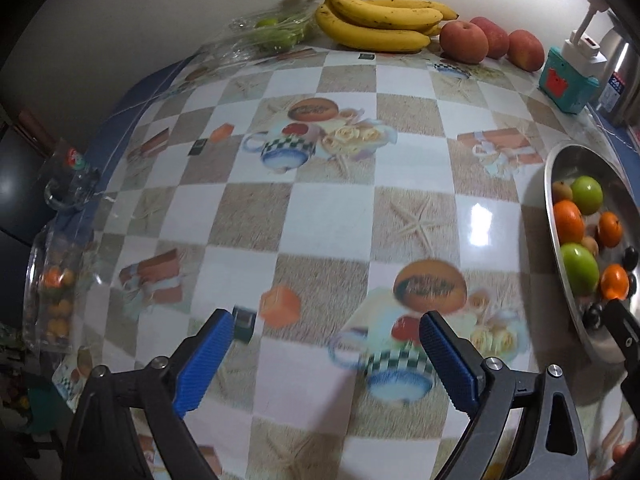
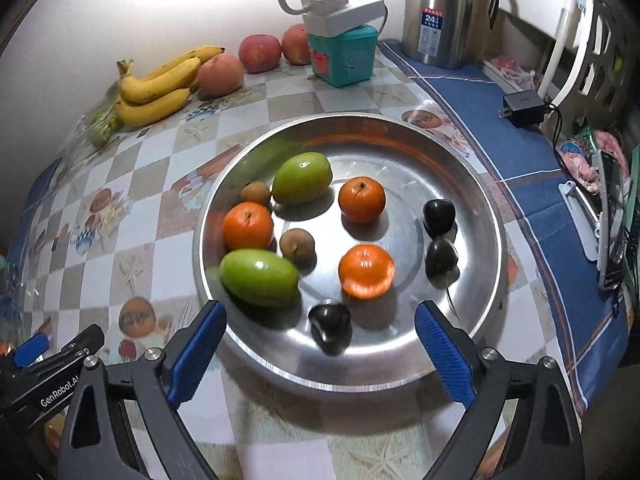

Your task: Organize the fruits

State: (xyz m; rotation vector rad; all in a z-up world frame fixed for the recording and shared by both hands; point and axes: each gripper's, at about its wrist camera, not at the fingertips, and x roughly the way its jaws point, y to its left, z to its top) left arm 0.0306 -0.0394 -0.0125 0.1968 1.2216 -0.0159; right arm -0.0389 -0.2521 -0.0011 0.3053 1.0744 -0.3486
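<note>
A round steel tray (image 2: 472, 184) holds three oranges (image 2: 366, 271), two green fruits (image 2: 259, 277), two small brown fruits (image 2: 297, 245) and three dark plums (image 2: 330, 326). My right gripper (image 2: 320, 334) is open and empty, just above the tray's near rim, over the nearest plum. In the left wrist view the tray (image 1: 560, 160) is at the right edge. My left gripper (image 1: 326, 340) is open and empty over the checkered tablecloth (image 1: 320, 220). Bananas (image 1: 376, 20) and three red apples (image 1: 464, 42) lie at the back by the wall.
A clear bag of green fruit (image 1: 272, 32) lies back left. A glass bowl (image 1: 48, 292) with small fruits and a glass mug (image 1: 74, 184) stand at the left edge. A teal box with a white device (image 2: 344, 56), a steel thermos (image 2: 444, 12) and a charger (image 2: 524, 108) stand behind the tray.
</note>
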